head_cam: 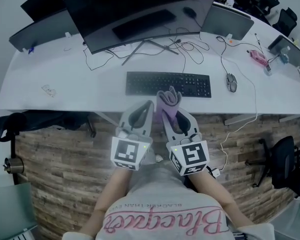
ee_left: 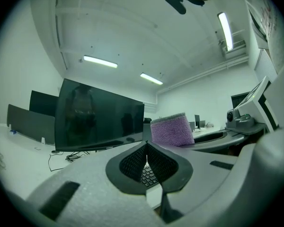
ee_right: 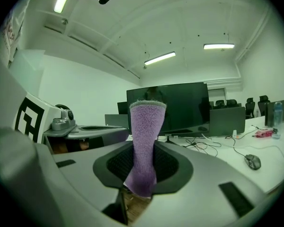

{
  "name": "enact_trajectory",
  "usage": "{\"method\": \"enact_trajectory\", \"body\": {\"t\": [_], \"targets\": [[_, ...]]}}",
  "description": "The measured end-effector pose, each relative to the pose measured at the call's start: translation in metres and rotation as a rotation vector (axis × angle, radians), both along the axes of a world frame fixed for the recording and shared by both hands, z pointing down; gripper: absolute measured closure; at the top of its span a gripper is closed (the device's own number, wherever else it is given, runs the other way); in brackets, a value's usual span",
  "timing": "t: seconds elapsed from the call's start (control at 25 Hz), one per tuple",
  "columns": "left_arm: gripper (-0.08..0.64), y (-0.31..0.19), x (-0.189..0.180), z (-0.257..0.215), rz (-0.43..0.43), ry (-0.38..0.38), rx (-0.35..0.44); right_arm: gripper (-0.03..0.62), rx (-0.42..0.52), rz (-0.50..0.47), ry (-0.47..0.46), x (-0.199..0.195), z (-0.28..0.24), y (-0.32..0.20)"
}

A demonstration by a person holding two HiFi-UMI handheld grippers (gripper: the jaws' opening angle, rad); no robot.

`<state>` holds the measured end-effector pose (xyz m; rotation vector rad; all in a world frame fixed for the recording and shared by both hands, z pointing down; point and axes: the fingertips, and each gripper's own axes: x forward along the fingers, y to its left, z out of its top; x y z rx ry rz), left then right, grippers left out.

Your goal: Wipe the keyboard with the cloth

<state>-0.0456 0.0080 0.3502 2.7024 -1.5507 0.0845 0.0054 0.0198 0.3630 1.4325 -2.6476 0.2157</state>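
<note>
A black keyboard (head_cam: 168, 84) lies on the white desk (head_cam: 65, 84) in front of a wide dark monitor (head_cam: 140, 14). My right gripper (head_cam: 166, 109) is shut on a purple cloth (head_cam: 168, 100), which pokes up past the jaws over the desk's near edge, close to the keyboard's front. In the right gripper view the cloth (ee_right: 146, 145) stands upright between the jaws. My left gripper (head_cam: 149, 105) sits just left of it, shut with nothing held; a sliver of keyboard (ee_left: 148, 175) shows past its jaws (ee_left: 146, 161).
A mouse (head_cam: 232, 82) lies right of the keyboard, with cables (head_cam: 190, 46) running behind it. More monitors (head_cam: 225, 20) stand left and right at the back. A pink object (head_cam: 258, 58) lies at far right. Office chairs (head_cam: 282, 169) stand on the wood floor.
</note>
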Motion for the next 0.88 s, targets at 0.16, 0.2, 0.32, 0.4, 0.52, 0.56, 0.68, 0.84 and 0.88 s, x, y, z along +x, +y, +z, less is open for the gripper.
{"method": "enact_trajectory", "body": {"t": [0.16,0.2,0.32,0.4,0.52,0.56,0.68,0.84,0.88], "targets": [[0.555,-0.023,-0.012,0.009,-0.003,0.006,-0.029,0.503,0.009,0.003,0.012,-0.008,-0.002,-0.023],[0.555,-0.030,-0.016,0.009,-0.002,0.006,-0.031,0.503,0.015,0.010,0.017,-0.010,-0.005,-0.032],[0.555,-0.052,-0.028,0.009,-0.005,0.002,-0.035,0.503,0.028,0.013,0.037,-0.016,-0.010,-0.057],[0.555,-0.066,-0.036,0.009,-0.013,0.006,-0.035,0.503,0.029,0.002,0.055,-0.022,-0.011,-0.073],[0.555,-0.086,-0.049,0.012,-0.034,0.008,-0.048,0.503,0.031,-0.032,0.076,-0.035,-0.014,-0.094],[0.555,-0.092,-0.055,0.014,-0.044,0.011,-0.054,0.503,0.033,-0.048,0.077,-0.040,-0.015,-0.100],[0.555,-0.110,-0.075,0.020,-0.081,0.021,-0.075,0.503,0.020,-0.083,0.065,-0.058,-0.015,-0.118],[0.555,-0.132,-0.095,0.038,-0.111,0.009,-0.116,0.503,-0.017,-0.098,0.060,-0.079,-0.004,-0.139],[0.555,-0.136,-0.099,0.042,-0.113,0.004,-0.125,0.503,-0.032,-0.102,0.062,-0.083,0.002,-0.143]]}}
